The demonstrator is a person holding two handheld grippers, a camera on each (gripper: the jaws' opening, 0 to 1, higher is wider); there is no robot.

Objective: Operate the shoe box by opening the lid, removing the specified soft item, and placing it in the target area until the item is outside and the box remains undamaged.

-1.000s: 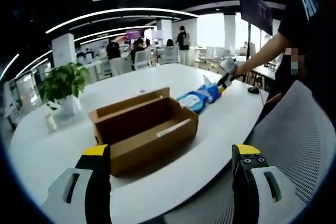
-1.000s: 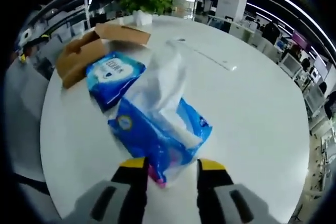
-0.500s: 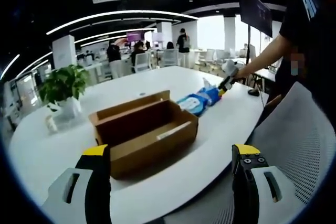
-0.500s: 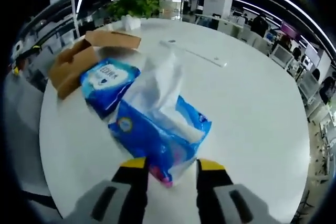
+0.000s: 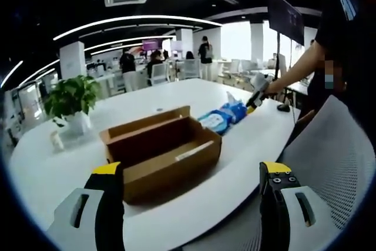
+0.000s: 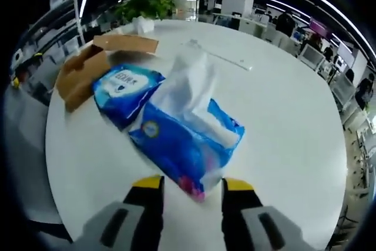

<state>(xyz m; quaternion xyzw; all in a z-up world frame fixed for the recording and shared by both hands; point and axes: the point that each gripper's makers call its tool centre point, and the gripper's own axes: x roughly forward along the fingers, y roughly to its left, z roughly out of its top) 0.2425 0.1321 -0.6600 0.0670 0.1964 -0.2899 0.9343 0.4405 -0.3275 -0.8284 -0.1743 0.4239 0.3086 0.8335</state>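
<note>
The brown shoe box stands open on the white round table, its lid folded back. Two blue tissue packs lie beside it. The nearer tissue pack has white tissue sticking out of its top, and its pink-edged end lies between the jaws of my right gripper, which are apart and not pressing on it. The second blue pack lies between that one and the box. My left gripper hangs open before the table's edge, well short of the box. The right gripper is held in a person's hand.
A potted plant and a small white item stand on the table behind the box. A white mesh chair is at the right, close to the person. Office desks and people fill the background.
The nearer tissue pack has shifted slightly to the right between the right jaws. In the left gripper view the right gripper has drifted a little lower. The left gripper and the box have stayed put.
</note>
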